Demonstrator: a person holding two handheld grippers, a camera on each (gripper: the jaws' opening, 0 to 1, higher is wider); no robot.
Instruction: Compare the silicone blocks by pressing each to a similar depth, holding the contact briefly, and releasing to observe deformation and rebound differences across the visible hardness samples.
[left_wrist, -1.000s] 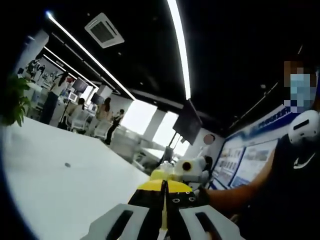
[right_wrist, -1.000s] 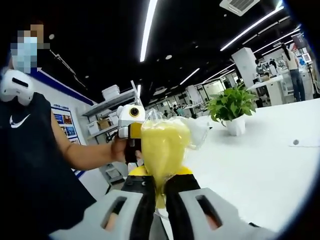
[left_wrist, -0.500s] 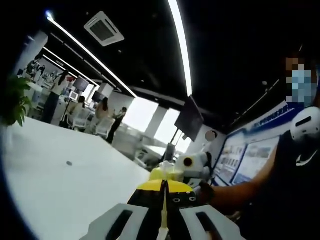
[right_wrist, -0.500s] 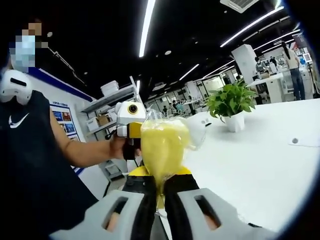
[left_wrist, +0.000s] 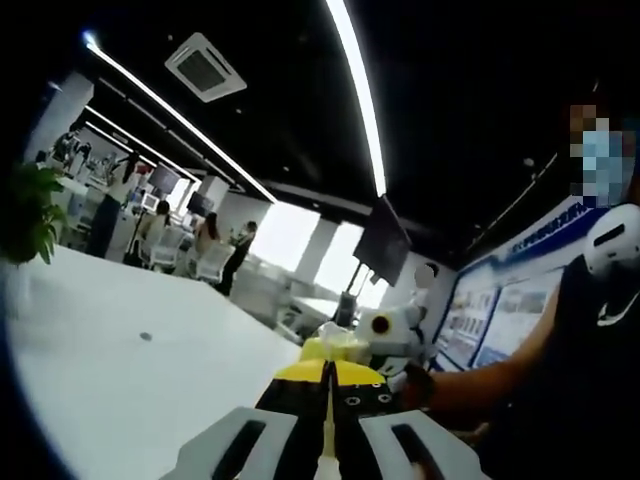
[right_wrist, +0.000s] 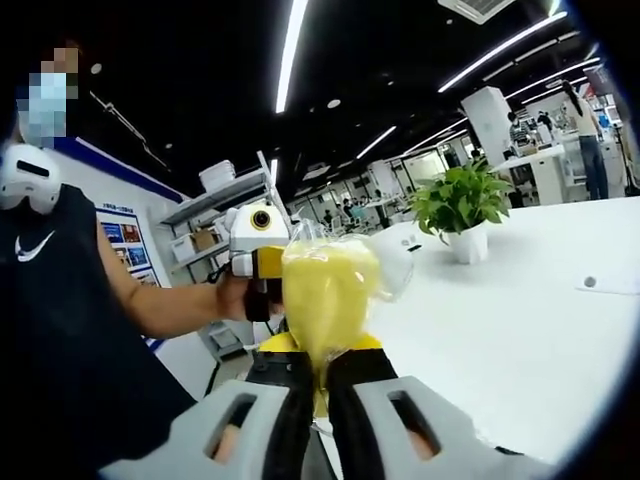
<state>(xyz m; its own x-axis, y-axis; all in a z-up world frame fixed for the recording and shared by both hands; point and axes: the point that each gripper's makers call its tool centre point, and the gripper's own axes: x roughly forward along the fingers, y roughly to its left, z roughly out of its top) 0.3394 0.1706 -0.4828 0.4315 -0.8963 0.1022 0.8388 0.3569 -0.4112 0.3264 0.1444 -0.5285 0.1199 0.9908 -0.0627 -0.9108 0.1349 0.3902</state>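
Note:
A soft yellow block in a clear plastic bag (right_wrist: 328, 290) stands up between the jaws of my right gripper (right_wrist: 320, 350), which is shut on the bag's lower end. My left gripper (right_wrist: 255, 245), held in a hand, hangs just behind and left of the bag. In the left gripper view my left gripper (left_wrist: 327, 372) has its jaws pressed together, with a thin yellow sliver along the seam. Beyond its tips are the yellow bag (left_wrist: 328, 348) and the right gripper (left_wrist: 385, 335), held in a hand. Both grippers are raised above the table.
A wide white table (right_wrist: 500, 330) (left_wrist: 120, 370) lies below, with a potted plant (right_wrist: 460, 205) (left_wrist: 25, 215) and a small dark spot (left_wrist: 146, 337). The person's dark-shirted torso (right_wrist: 50, 330) and forearm (right_wrist: 170, 305) are close by. Shelves, desks and people stand far off.
Both views have drifted slightly. The right gripper's hold on the bagged block is unchanged, and the left gripper stays shut.

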